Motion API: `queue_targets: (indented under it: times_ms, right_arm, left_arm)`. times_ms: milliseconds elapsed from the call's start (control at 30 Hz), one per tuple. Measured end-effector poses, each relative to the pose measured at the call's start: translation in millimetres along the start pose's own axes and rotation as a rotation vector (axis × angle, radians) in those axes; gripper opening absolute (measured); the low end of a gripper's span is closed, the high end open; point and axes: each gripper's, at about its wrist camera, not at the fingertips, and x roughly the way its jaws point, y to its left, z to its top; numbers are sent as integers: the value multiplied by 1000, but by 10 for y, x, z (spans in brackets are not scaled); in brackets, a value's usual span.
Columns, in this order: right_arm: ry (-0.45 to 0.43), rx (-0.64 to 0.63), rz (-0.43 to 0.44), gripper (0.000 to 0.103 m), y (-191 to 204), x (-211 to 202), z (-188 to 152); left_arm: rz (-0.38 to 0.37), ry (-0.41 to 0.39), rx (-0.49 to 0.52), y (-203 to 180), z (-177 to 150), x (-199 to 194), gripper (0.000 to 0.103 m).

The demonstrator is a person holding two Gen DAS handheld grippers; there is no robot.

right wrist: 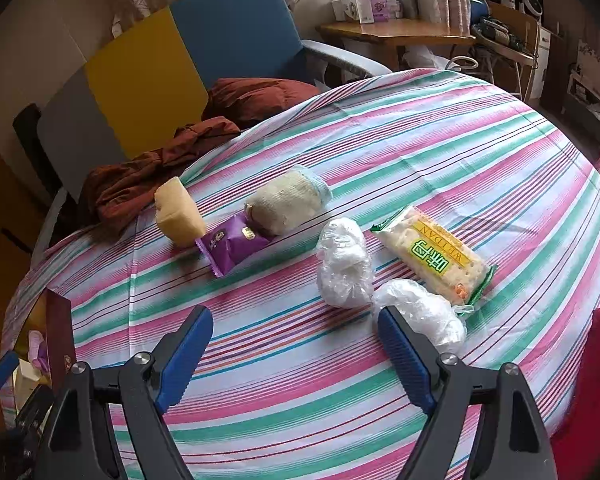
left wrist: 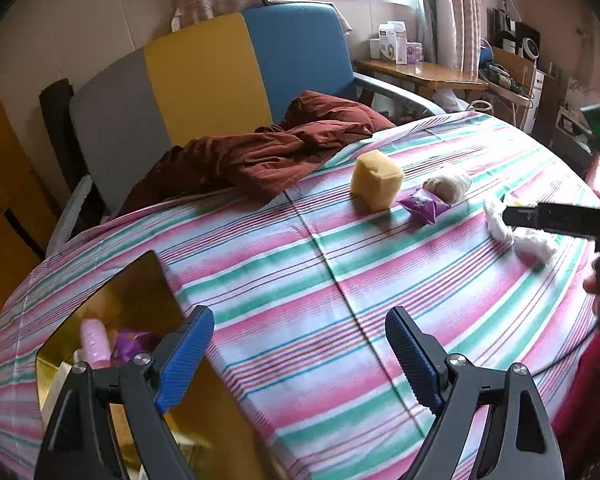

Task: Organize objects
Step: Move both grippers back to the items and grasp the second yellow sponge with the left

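Here's the table under its pink, green and white striped cloth (right wrist: 380,152), and the loose things are strung across its middle, well within reach: a yellow sponge block (right wrist: 179,213) on end, a purple foil snack packet (right wrist: 233,247) touching its foot, a cream knitted roll with a pale blue end (right wrist: 288,202) resting against the packet's far side, then two crumpled clear plastic bags, one (right wrist: 344,264) nearer the middle and one (right wrist: 420,314) close in, and a flat pack of crackers with a green and yellow label (right wrist: 434,258) just beside them. At the table's left edge sits the open gold-lined box with a dark red outer wall (left wrist: 140,292), a pink bottle (left wrist: 94,340) and another purple wrapper (left wrist: 130,344) already inside, so that reads as the collecting bin. The left gripper (left wrist: 300,360) hangs over the cloth beside the box, blue pads spread wide, nothing between them. The right gripper (right wrist: 296,356) is spread wide too, grasping nothing; its right pad overlaps the nearer plastic bag, though whether it touches I can't tell. That bag looks the likely next pick.
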Motion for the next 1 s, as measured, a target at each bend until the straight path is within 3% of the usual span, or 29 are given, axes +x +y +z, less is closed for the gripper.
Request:
queue_targets:
  times_ms: [667,867,1000]
  right_arm:
    - [-13,56,30,86,-103,-49,28]
    - [-1,20,41,86,-20,-19,5]
    - [15,13,52,86,1,12,-7]
  left_arm:
    - [-170,78,-194,-224,950,903,90]
    - [-178,86,-213,-424,1284,1300,91]
    - [-181,142,-243,-485,1392,1637,91]
